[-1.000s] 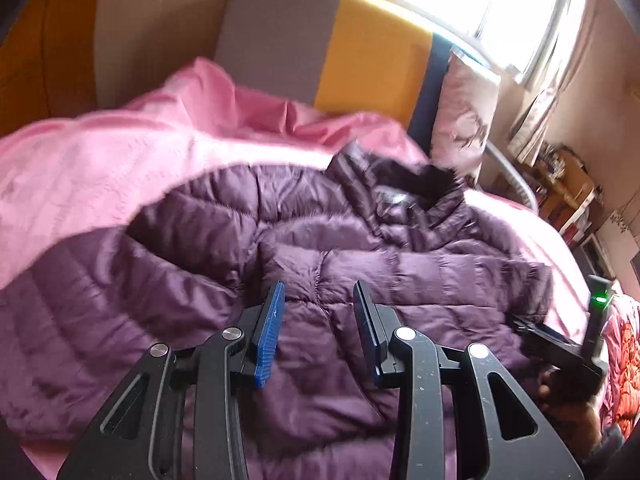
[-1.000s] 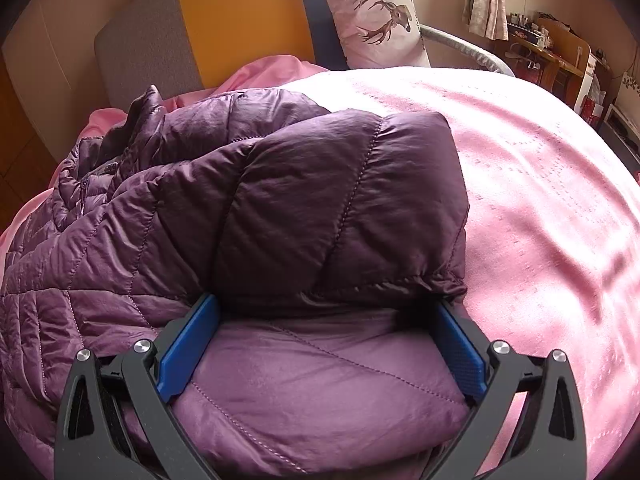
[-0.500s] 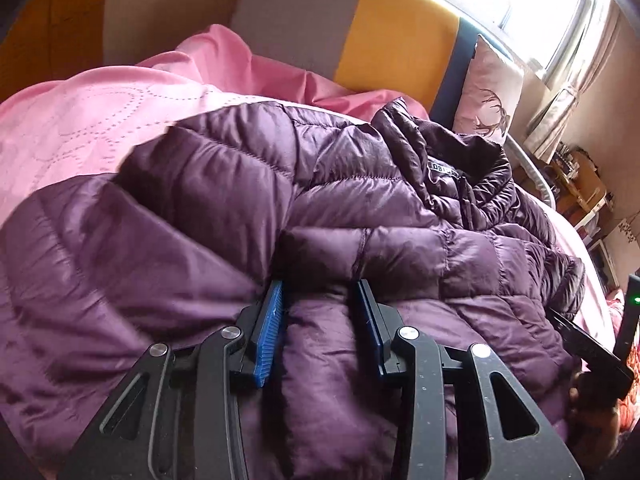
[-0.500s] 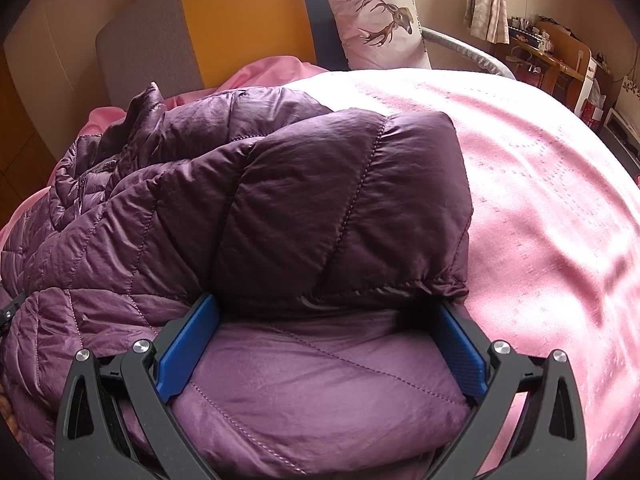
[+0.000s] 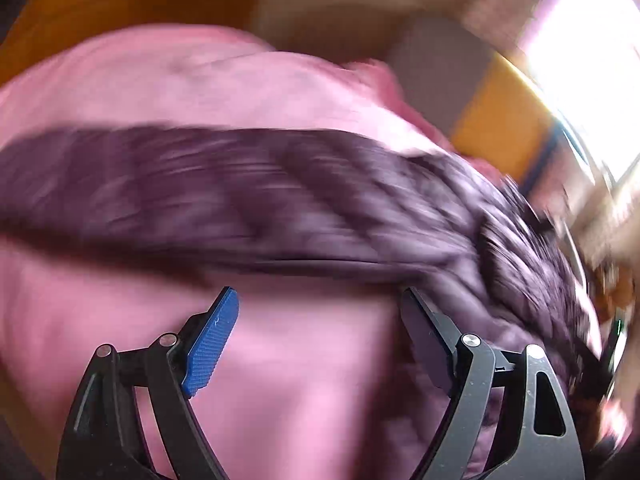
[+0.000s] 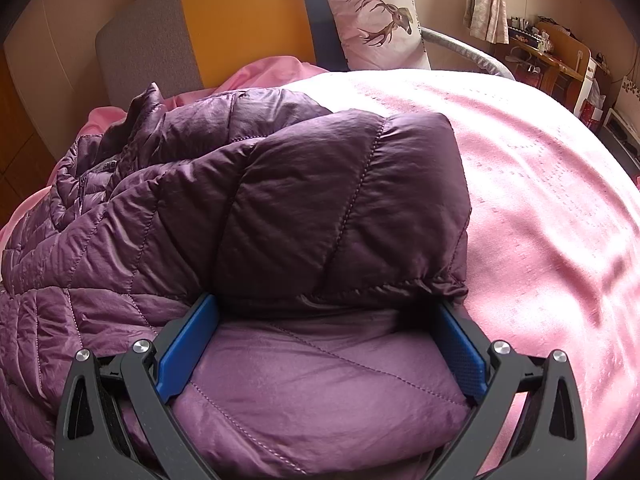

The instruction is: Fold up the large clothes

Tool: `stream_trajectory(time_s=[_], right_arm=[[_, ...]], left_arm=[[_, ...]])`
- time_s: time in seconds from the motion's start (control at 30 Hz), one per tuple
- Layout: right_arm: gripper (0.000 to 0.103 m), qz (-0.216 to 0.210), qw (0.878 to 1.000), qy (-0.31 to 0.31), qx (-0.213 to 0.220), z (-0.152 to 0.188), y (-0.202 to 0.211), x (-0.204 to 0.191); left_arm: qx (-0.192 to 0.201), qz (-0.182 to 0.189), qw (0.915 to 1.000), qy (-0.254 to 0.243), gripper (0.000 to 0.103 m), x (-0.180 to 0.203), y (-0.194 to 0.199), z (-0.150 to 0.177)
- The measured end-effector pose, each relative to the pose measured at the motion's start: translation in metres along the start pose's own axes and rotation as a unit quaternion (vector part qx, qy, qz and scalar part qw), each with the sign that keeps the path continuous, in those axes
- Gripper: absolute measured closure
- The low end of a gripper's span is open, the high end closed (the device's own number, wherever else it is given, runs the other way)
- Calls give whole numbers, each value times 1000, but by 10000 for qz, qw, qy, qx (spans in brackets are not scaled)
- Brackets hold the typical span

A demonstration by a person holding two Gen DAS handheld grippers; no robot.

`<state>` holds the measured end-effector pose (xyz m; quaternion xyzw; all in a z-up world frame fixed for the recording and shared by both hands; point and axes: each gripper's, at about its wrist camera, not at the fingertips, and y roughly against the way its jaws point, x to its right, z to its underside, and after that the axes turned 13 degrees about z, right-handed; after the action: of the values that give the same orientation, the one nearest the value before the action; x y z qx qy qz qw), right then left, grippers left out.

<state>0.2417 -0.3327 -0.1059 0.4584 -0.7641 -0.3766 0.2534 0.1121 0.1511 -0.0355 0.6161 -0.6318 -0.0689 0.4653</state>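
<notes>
1. Bed w/ pink quilted bedspread (image 6: 540, 184); sunlight streaks across its right side. Purple puffer jacket (image 6: 280, 208) lies on the bedspread's left half, collar twd the headboard, one padded flap folded over on top.
2. Headboard (image 6: 240, 28): grey, yellow & blue panels. Deer-print pillow (image 6: 372, 16) leans against it, right of the yellow.
3. Room, right-wrist view: curtain (image 6: 486, 0) top right, wooden desk (image 6: 560, 56) w/ clutter past the bed's far corner.
4. Right gripper (image 6: 320, 344): fingers spread wide, lower jacket panel betw. them, folded flap's hem just above the tips. Pads touch fabric at the sides; not clamped.
5. Left gripper (image 5: 320, 320): view heavily motion-blurred. Fingers apart, nothing betw. them but pink bedspread (image 5: 300, 380); right finger beside the jacket (image 5: 280, 200) edge, contact unclear. Jacket shows as a dark band across the bed.
6. Bright window (image 5: 592, 60) upper right in left-wrist view.
</notes>
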Motion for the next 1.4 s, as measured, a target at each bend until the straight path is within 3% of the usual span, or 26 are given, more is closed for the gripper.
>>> stream_trajectory(time_s=[0.1, 0.2, 0.3, 0.4, 0.47, 0.57, 0.63, 0.67, 0.77, 0.9, 1.13, 1.33, 1.4], right_arm=[[2, 68, 10000, 37, -20, -1, 1, -2], [2, 148, 9998, 104, -62, -3, 4, -4], [2, 250, 9994, 220, -84, -4, 11, -5], [2, 176, 9992, 319, 190, -2, 37, -9], [2, -17, 9983, 435, 392, 5, 58, -13], [2, -381, 9966, 523, 518, 20, 85, -19], [2, -578, 9950, 615, 540, 33, 99, -25], [2, -684, 9940, 675, 524, 41, 104, -29], [2, -884, 9916, 811, 480, 63, 114, -40], [2, -954, 9900, 927, 460, 85, 120, -52], [2, -1047, 9913, 765, 242, 95, 105, -49], [2, -1220, 9908, 574, 145, 99, 97, -41], [2, -1238, 9907, 556, 134, 99, 95, -42]], left_arm=[[353, -255, 9953, 870, 21, -65, 31, -10], [584, -219, 9880, 1411, 29, -105, 50, -21], [867, -139, 9746, 2060, 37, -144, 66, -34], [1022, -35, 9619, 2536, 52, -169, 70, -42], [1086, -49, 9554, 2747, 72, -186, 71, -47], [1081, 3, 9531, 2826, 91, -193, 71, -53], [1114, -91, 9626, 2467, 94, -179, 74, -61], [1163, -121, 9718, 2049, 94, -161, 78, -68], [1220, 79, 9855, 1179, 94, -111, 81, -80], [1118, 467, 9922, 308, 94, -46, 73, -83], [378, 1126, 9860, -1171, 94, 76, 22, -46], [-549, 1363, 9738, -1738, 94, 130, -39, 2], [-811, 1340, 9695, -1886, 86, 139, -55, 16]])
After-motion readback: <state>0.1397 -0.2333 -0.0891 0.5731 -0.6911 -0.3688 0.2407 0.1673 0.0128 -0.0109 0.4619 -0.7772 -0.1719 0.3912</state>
